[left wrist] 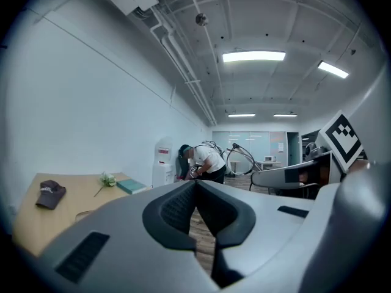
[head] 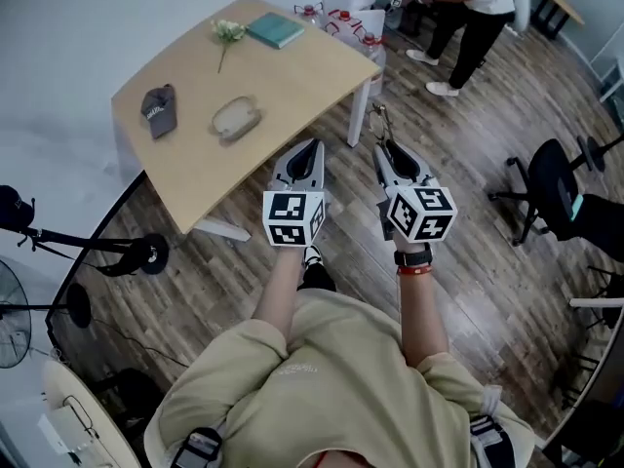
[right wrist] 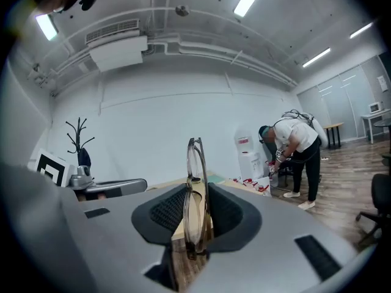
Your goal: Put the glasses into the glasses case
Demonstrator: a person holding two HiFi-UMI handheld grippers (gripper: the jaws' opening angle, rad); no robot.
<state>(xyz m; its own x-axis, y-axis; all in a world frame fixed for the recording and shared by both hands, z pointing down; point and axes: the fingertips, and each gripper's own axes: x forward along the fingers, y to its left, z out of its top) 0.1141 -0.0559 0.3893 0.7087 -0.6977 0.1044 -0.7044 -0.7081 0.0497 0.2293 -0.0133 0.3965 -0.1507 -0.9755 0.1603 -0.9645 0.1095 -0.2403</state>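
The glasses [right wrist: 195,194], with a thin brownish clear frame, stand upright and folded between the pads of my right gripper [right wrist: 197,191], which is shut on them. In the head view the right gripper [head: 387,151] hangs over the wooden floor just off the table's right corner, the glasses [head: 378,125] sticking out ahead of it. The tan oval glasses case [head: 236,118] lies on the light wooden table [head: 292,86], to the left of both grippers. Beside the table's near edge, my left gripper [head: 312,149] is shut with nothing in it; its tips [left wrist: 195,185] meet.
On the table lie a dark cap [head: 159,108], a flower [head: 227,32] and a teal book [head: 276,29]. Water bottles [head: 341,18] stand behind the table. A person [head: 468,18] bends over at the back right. An office chair [head: 546,188] is at right, a black stand [head: 107,252] at left.
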